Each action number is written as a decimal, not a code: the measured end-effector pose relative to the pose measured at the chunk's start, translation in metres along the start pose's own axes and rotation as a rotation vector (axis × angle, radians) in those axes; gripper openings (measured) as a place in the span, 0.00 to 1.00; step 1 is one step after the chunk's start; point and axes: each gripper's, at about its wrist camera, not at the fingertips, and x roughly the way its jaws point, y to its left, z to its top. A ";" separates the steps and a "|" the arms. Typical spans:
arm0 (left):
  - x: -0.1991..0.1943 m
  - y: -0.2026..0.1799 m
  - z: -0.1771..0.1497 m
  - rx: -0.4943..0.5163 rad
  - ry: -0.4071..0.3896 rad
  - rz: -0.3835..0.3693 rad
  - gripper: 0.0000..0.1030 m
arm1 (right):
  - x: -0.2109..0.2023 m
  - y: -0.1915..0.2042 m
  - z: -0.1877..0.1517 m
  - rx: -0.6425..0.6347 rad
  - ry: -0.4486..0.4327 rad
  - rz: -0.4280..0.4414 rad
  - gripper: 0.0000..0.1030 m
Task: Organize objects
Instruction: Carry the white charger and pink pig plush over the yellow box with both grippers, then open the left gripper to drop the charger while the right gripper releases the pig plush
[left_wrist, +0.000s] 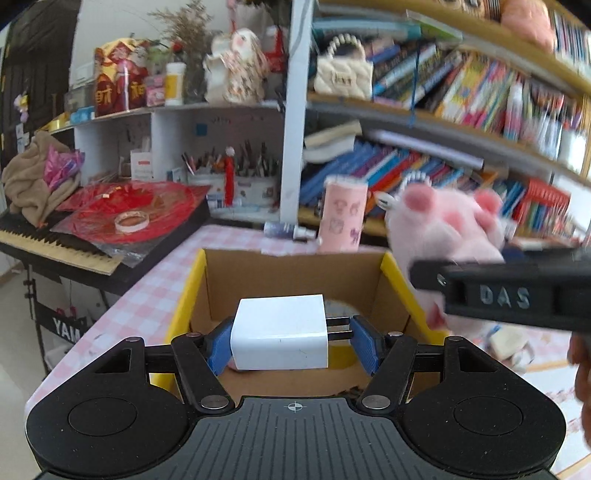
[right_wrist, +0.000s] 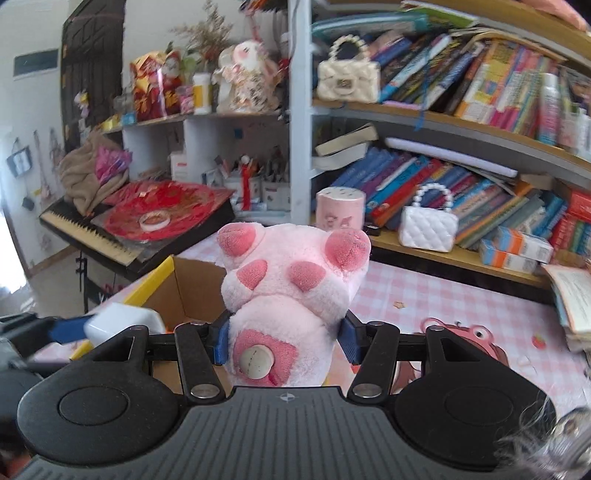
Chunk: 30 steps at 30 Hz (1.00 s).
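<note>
White charger (left_wrist: 279, 332) gripped in the left gripper (left_wrist: 290, 341) jaws hangs above the cardboard box (left_wrist: 295, 273); right gripper (right_wrist: 284, 338) clamps the pink plush (right_wrist: 291, 284) beside it. Next, I'd judge: lower, release.

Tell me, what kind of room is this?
Probably a home study or a child's room. Shelves crammed with books, a keyboard piano at the side, and a table with a pink checked cloth all point that way.

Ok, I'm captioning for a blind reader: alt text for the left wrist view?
The left tool grips a white plug adapter above an open cardboard box on a pink checked tablecloth. A pink plush toy sits right, before crowded bookshelves.
</note>
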 end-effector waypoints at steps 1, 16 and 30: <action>0.007 -0.002 -0.002 0.008 0.016 0.010 0.63 | 0.008 0.001 0.000 -0.014 0.015 0.014 0.51; 0.043 -0.008 -0.022 0.004 0.139 0.040 0.63 | 0.073 0.008 -0.023 -0.124 0.207 0.119 0.51; 0.005 -0.004 -0.023 0.050 0.040 0.051 0.74 | 0.087 0.007 -0.019 -0.075 0.253 0.165 0.51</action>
